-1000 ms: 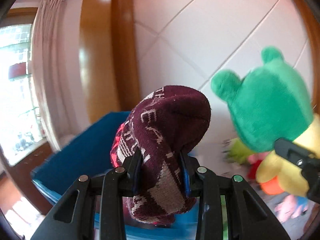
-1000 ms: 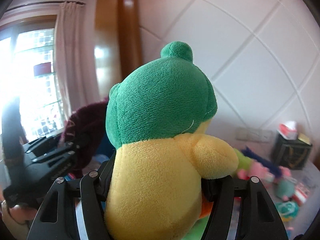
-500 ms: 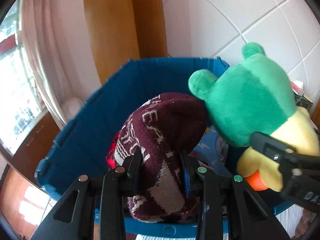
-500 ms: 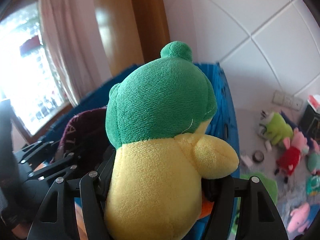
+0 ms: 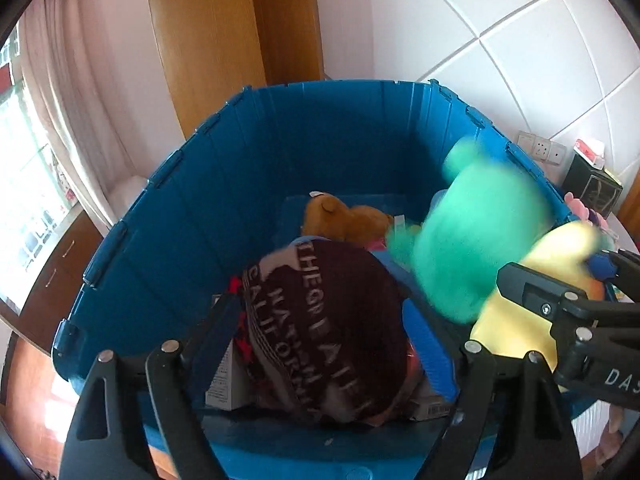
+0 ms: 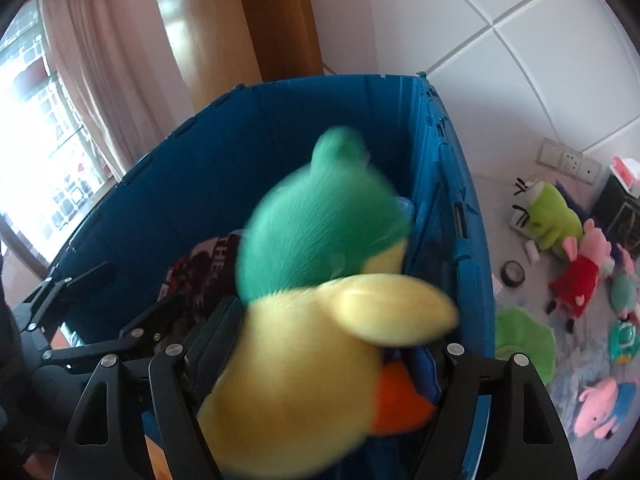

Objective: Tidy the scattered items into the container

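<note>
Your left gripper (image 5: 320, 344) is over the blue bin (image 5: 208, 184), and its jaws are opening. The dark red knit hat (image 5: 328, 320) sits between them, down in the bin, and the pads are no longer pressing it. Your right gripper (image 6: 316, 356) is opening too. The green and yellow plush toy (image 6: 320, 280) is blurry between its jaws, by the bin's right wall. A brown plush (image 5: 344, 220) lies deeper in the bin. On the floor to the right wait a green frog plush (image 6: 548, 216), a pink pig in a red dress (image 6: 580, 268), and a roll of tape (image 6: 514, 273).
</note>
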